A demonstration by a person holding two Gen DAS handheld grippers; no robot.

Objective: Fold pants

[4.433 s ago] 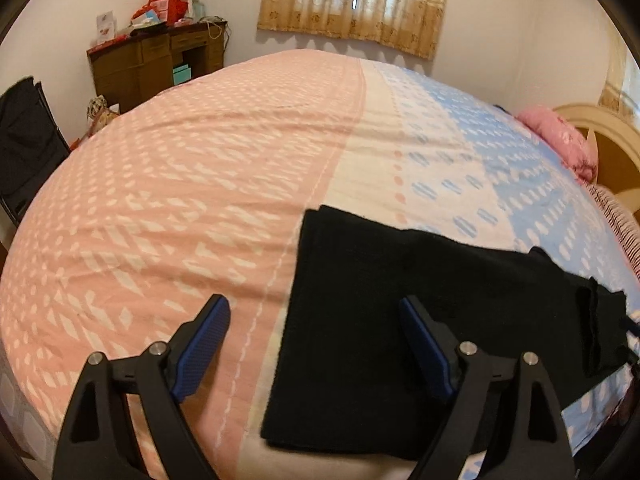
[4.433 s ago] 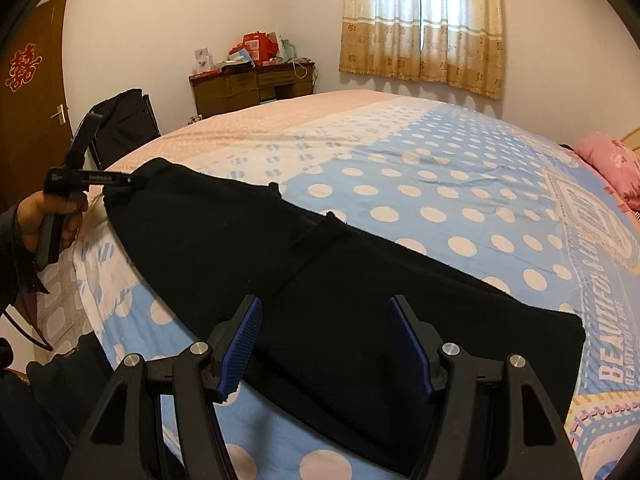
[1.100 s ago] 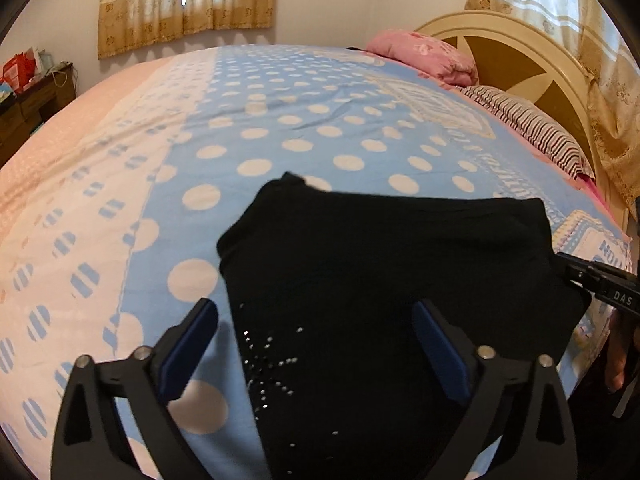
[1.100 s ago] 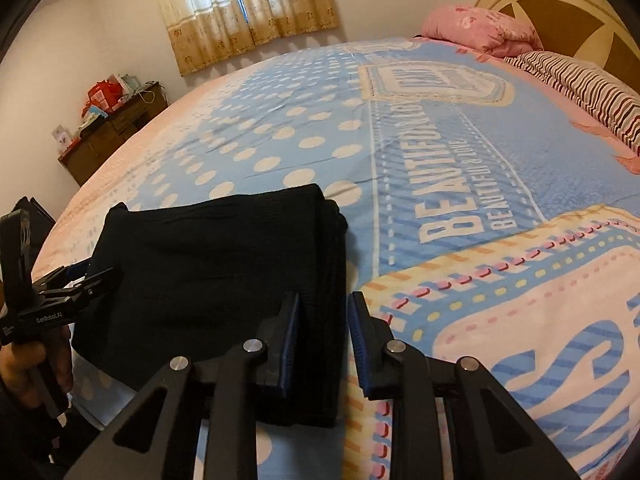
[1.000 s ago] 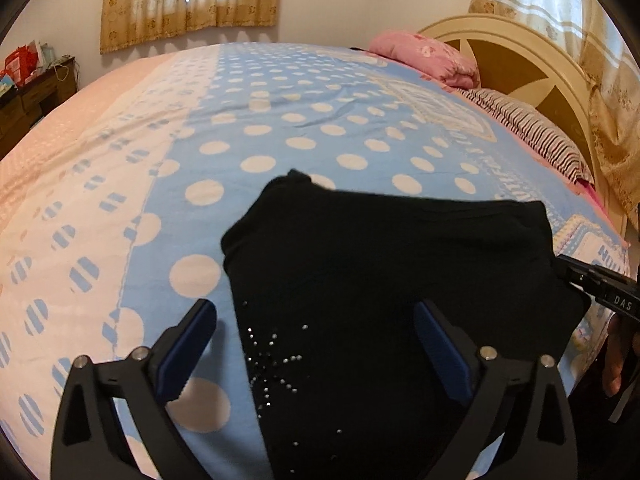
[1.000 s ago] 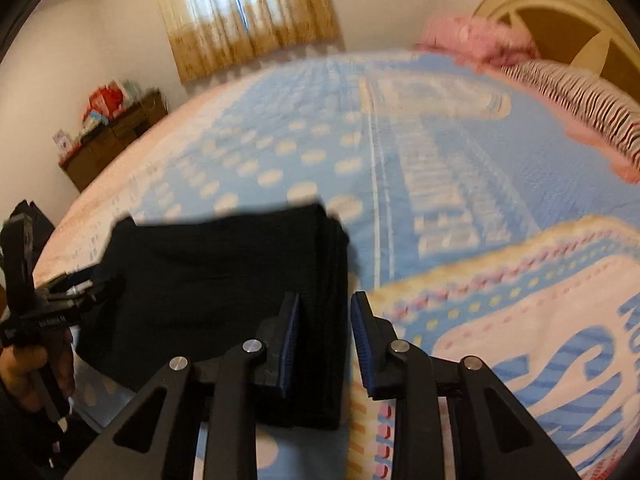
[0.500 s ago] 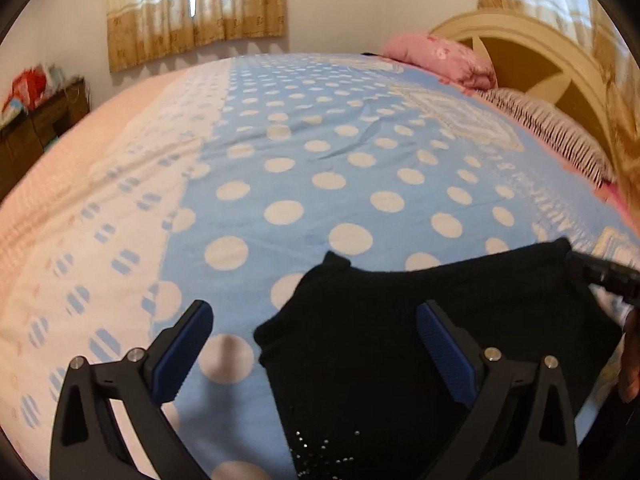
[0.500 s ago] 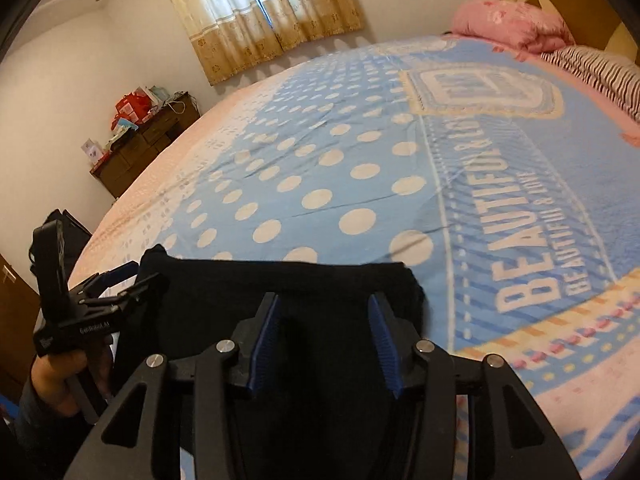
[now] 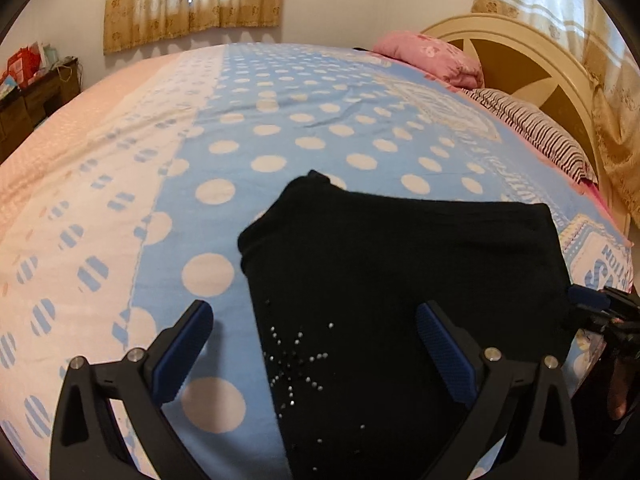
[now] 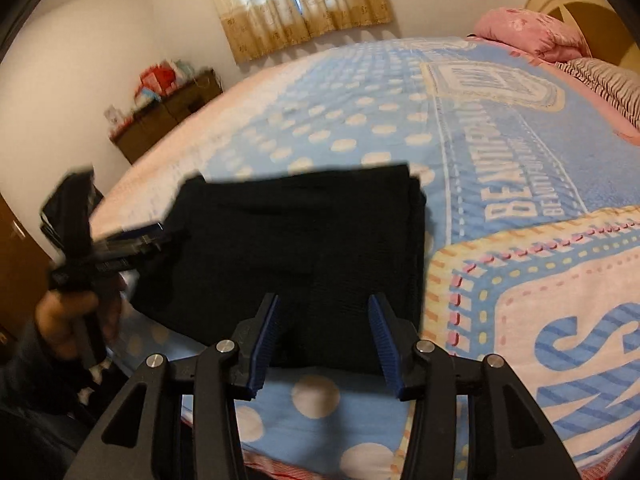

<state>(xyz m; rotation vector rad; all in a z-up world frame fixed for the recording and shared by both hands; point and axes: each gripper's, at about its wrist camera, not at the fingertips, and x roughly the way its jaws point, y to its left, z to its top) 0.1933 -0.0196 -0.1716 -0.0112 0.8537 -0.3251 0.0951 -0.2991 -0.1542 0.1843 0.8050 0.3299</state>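
Folded black knit pants (image 9: 400, 280) lying flat on the blue polka-dot bedspread (image 9: 304, 120) near the bed's front edge, a small starburst of silver studs (image 9: 296, 360) facing up on the near panel. In the right wrist view, same dark bundle (image 10: 304, 248) seen as a compact rectangle, stacked fold edges along its right side, close to the large printed lettering.

Left gripper (image 9: 316, 344) held low and level over the near edge of the garment, blue-padded fingers (image 9: 184, 340) spread wide: one over bare bedspread, the other over black fabric, nothing between them. From the other side, same tool (image 10: 132, 236) appears motion-blurred at the bundle's left corner, tips against or just at the cloth, contact not certain. Person's bare hand (image 10: 68, 312) wrapped around its handle, dark sleeve below.

Right gripper (image 10: 324, 328) pointing forward over the bundle's near edge, fingers parted to a moderate gap, pads hovering over the fabric, gripping nothing. Its tip (image 9: 596, 304) shows at the far right of the left wrist view, just beside the garment's right corner.

Pink pillow (image 9: 428, 56) and striped pillow (image 9: 532, 128) against the cream headboard (image 9: 520, 44); beige curtains (image 9: 192, 0) behind; wooden dresser (image 10: 168, 116) by the wall.
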